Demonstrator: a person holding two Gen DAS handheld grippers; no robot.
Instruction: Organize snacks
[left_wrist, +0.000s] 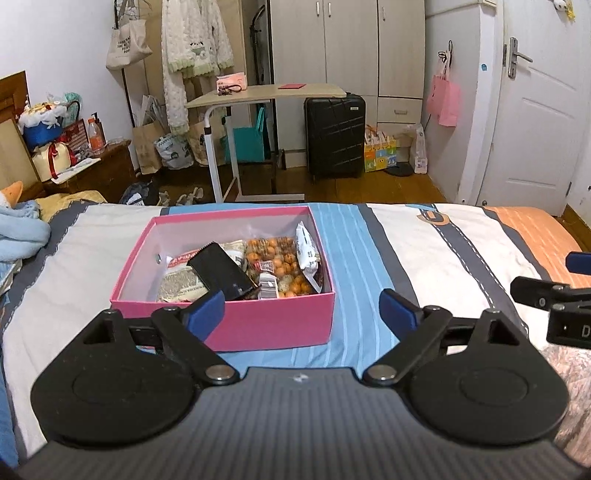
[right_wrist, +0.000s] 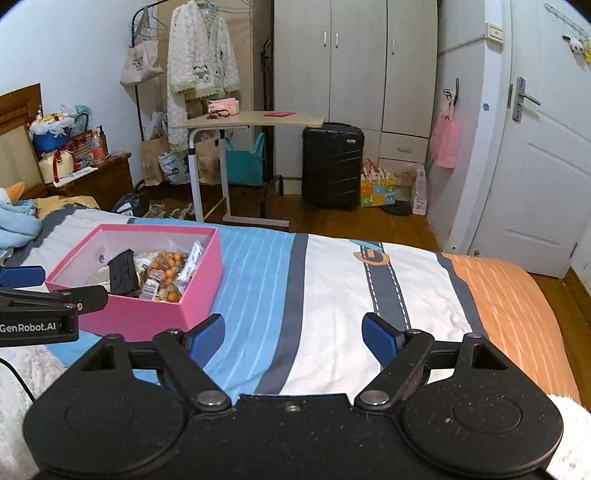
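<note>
A pink box (left_wrist: 225, 317) of snacks sits on the striped bed (right_wrist: 332, 295) left of centre, its far wall near the bed's far edge, with a black packet (left_wrist: 221, 273) and a bag of orange balls (left_wrist: 275, 266) inside. The left gripper (left_wrist: 303, 314) hovers low at the box's near wall, jaws spread wide and holding nothing, its left pad over the near rim. To the right, the right gripper (right_wrist: 293, 334) hangs equally wide and empty above bare bedspread, the box off to its left.

Snack packets (left_wrist: 273, 266) inside pink box (left_wrist: 258, 321)
</note>
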